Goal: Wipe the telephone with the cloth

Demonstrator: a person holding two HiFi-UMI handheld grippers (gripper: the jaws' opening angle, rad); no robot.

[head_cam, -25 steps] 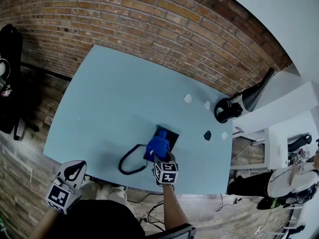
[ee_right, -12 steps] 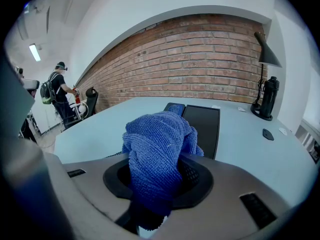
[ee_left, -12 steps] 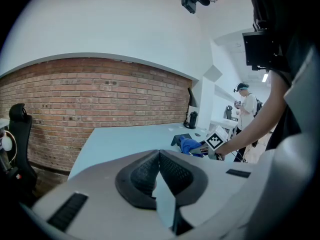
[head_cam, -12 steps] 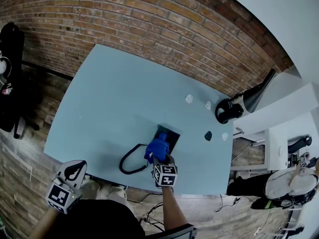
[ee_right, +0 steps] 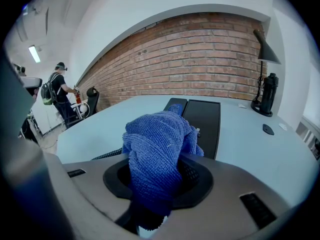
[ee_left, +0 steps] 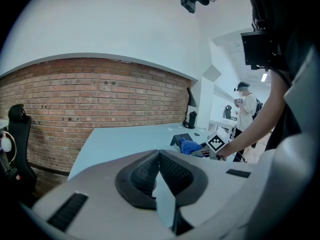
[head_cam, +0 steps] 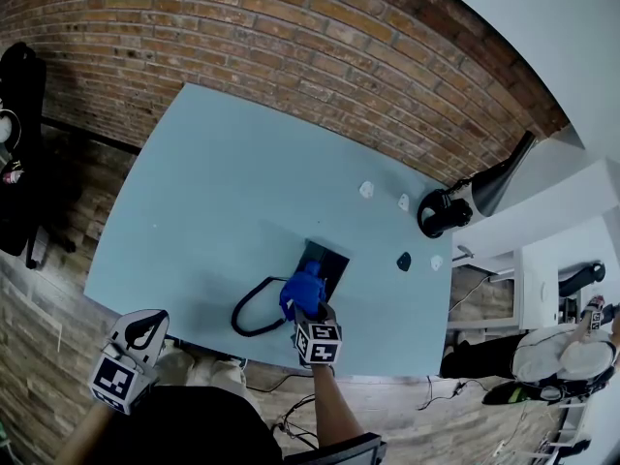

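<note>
Right tongs grip the blue cloth over the black telephone, lower centre on the pale blue surface. Left tongs, lower left, are closed, empty. Brick wall runs across the top.

I see the black flat rectangular telephone lying flat on the light blue table, near the table's front edge, with its long side running away from me. Its coiled black cord loops out to the left on the tabletop. The blue microfibre cloth is bunched into a thick wad, pinched between the jaws of my right gripper. The wad sits over the telephone's near left end. I cannot tell whether it actually presses on the surface.
</note>
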